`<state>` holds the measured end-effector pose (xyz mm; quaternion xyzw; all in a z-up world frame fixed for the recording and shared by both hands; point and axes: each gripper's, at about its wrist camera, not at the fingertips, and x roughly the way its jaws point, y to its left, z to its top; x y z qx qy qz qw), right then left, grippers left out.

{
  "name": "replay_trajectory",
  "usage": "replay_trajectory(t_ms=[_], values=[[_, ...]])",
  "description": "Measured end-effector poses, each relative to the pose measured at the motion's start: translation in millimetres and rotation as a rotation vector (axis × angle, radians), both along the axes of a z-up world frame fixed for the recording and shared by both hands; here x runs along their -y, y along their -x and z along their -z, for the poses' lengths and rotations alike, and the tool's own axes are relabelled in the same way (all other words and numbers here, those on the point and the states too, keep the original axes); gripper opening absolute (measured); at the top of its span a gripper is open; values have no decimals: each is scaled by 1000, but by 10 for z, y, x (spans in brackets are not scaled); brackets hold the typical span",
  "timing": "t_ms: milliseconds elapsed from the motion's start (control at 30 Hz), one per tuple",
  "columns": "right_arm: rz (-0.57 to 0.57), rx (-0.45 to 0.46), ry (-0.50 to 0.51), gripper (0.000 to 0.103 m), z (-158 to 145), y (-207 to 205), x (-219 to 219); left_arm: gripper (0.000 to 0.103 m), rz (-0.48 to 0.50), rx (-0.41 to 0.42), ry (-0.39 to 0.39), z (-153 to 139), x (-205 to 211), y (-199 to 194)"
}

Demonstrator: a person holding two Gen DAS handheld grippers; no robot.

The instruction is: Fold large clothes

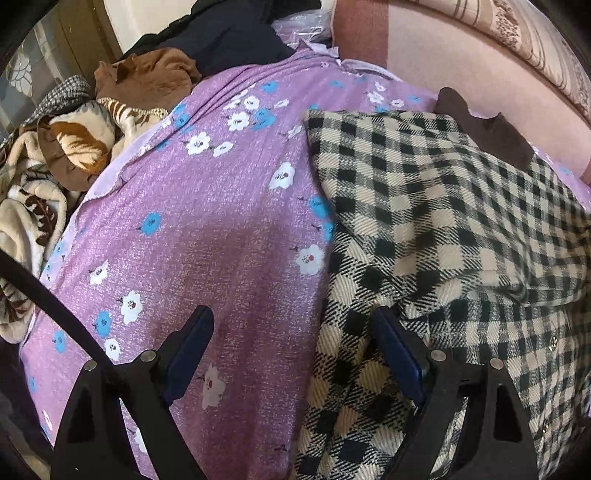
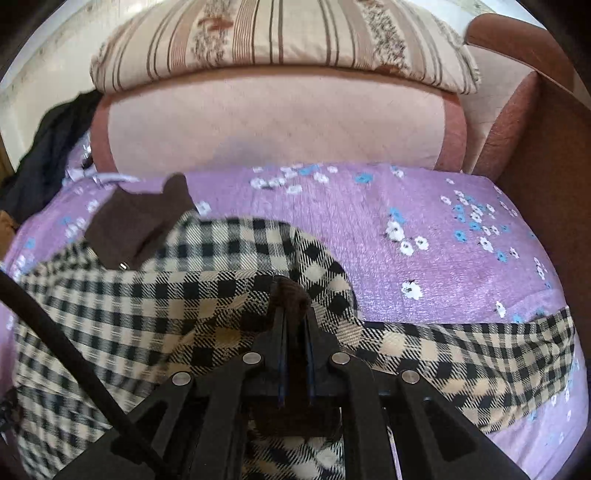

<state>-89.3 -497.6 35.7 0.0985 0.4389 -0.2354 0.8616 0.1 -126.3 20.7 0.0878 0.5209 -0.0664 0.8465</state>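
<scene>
Black-and-cream checked cloth filled the near ground of both of my wrist views: the jacket point(image 1: 436, 229) lay spread on the purple flowered bedspread point(image 1: 207, 229). On my left feed, the left gripper point(image 1: 291, 332) had its jaws spread wide and released, holding nothing. Its blue-padded finger at five o'clock rested at the edge of the jacket, while the other finger at seven o'clock stood over bare bedspread. The jacket's edge ran up from six o'clock toward twelve, so the garment took up the right half of that view. A small metal snap showed on the cloth at four o'clock.

On my right feed, the right gripper point(image 2: 293, 314) was clenched tight on a brown-trimmed fold of the jacket point(image 2: 155, 295), with a dark brown bit of cloth bunched at the fingertips near the centre. A sleeve point(image 2: 480, 354) trailed out toward three o'clock across the bedspread point(image 2: 424, 266). The brown collar point(image 2: 136, 221) lay further off at ten o'clock, slightly blurred.

Beyond the jacket, the left feed showed a heap of laundry point(image 1: 55, 166) at nine to ten o'clock, tan and brown patterned, and dark clothes point(image 1: 229, 33) at twelve. Further still, on the right feed, a pink sofa back point(image 2: 273, 122) rose behind the bedspread, with a striped cushion point(image 2: 280, 40) on top of it at twelve o'clock.
</scene>
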Motion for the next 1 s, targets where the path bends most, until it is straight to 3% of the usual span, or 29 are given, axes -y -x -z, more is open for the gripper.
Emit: replay_trajectory(t_ms=[100,267,333,433,533,567,667,767,800,900,1000], values=[[-18,-24,43,11,61,-47,46,87,-5,18,46,-76,-28,19],[48,74,-91,53,-188,301,294,87,1,86,151,-261,-36,97],[51,75,-147,57,-231,418,336,87,3,100,176,-290,2,104],[8,38,-205,57,-118,391,304,87,17,98,181,-262,118,80],[-3,-57,-205,55,136,244,227,87,32,86,127,-158,239,47],[-18,-71,-189,37,187,207,188,87,40,74,90,-97,275,33],[-33,-114,-18,21,151,176,75,88,57,43,23,56,318,10],[-7,-190,111,21,275,121,101,93,50,64,5,74,330,29],[-5,-200,89,21,313,118,148,93,52,64,4,74,333,30],[8,-119,-21,22,162,257,236,93,46,60,18,74,311,37],[-42,3,-87,39,-127,373,95,93,43,64,15,75,321,40]])
